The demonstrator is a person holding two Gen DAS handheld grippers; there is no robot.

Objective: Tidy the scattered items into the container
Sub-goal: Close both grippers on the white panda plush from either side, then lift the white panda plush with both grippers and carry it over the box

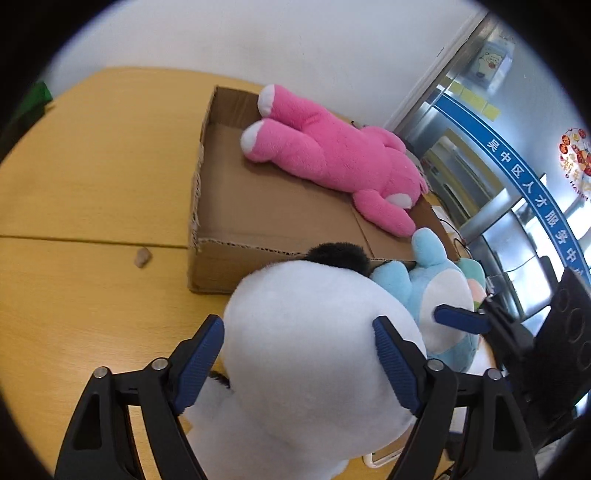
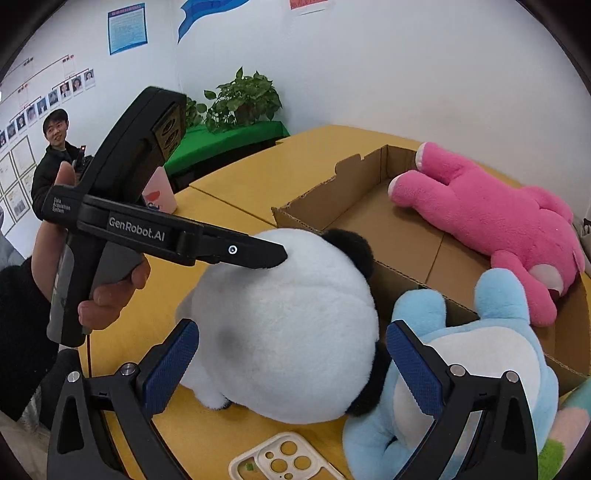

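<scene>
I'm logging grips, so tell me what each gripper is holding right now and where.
The left gripper clasps the panda toy around its white head. The right gripper holds nothing.

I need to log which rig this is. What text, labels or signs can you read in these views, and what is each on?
"GenRobot.AI": side of the left gripper.
"Data Acquisition System": small print on its handle.
"吴中区人才服务中": blue band on the glass wall; its end is cut off.
Wall posters: too small to read.
Round red sticker on the glass: blurred.
Pink cup: its mark is unreadable.
</scene>
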